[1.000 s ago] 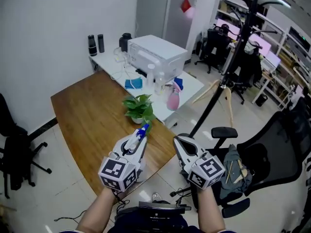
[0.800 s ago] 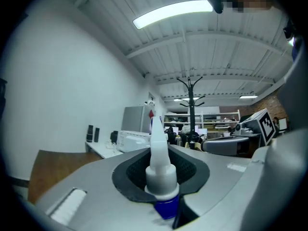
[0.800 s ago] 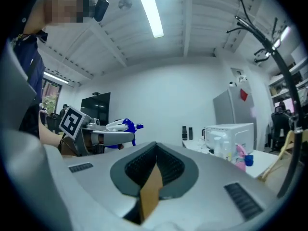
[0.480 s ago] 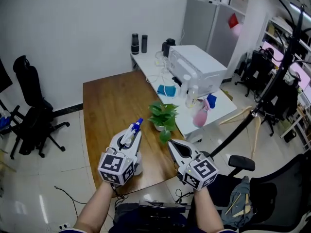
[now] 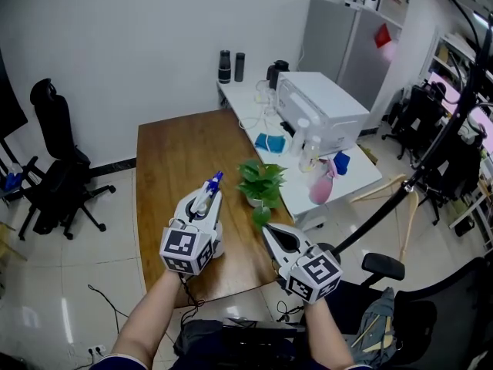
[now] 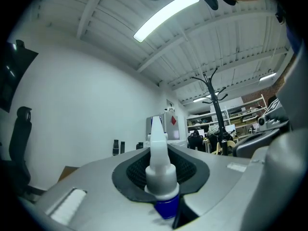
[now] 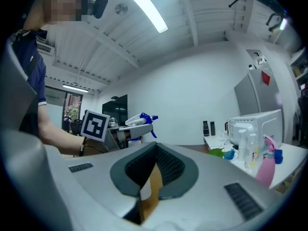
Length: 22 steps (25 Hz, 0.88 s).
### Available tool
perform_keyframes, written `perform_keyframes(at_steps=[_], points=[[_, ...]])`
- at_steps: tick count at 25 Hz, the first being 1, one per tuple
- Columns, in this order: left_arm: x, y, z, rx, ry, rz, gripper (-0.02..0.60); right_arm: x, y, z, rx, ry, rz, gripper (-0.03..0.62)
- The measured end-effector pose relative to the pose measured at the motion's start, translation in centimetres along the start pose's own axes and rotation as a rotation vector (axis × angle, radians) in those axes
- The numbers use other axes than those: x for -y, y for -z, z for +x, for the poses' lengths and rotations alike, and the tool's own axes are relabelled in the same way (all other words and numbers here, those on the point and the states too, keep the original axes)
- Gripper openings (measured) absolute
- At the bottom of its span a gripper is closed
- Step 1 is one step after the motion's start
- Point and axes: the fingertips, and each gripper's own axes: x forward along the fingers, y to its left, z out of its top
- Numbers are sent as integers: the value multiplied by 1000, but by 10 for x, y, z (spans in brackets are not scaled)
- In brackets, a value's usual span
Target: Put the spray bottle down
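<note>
Left gripper (image 5: 203,205) pinching spray bottle (image 5: 213,180), right gripper (image 5: 269,233) empty.
Left jaws clamped on the bottle's white neck, blue nozzle pointing forward, bottle held in the air over the near end of the wooden table (image 5: 173,160). Right jaws pressed together, nothing between. Only print up close: black-and-white square codes on the marker cubes (image 5: 185,250). Beyond: potted plant (image 5: 260,182) at the table's right edge, then white table (image 5: 358,168) with pink spray bottle (image 5: 321,185) and white machine (image 5: 323,110); labels there too small to read.
</note>
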Motion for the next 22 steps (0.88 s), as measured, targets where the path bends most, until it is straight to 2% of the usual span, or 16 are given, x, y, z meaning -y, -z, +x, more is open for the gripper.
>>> perform_keyframes(at_steps=[9, 16, 22], points=[[-18, 20, 35, 46, -68, 63, 75, 6, 10, -11, -36, 18, 2, 0], [-23, 48, 46, 19, -130, 72, 75, 8, 13, -18, -62, 33, 0, 0], [-23, 68, 49, -7, -130, 53, 75, 6, 15, -19, -73, 29, 0, 0]])
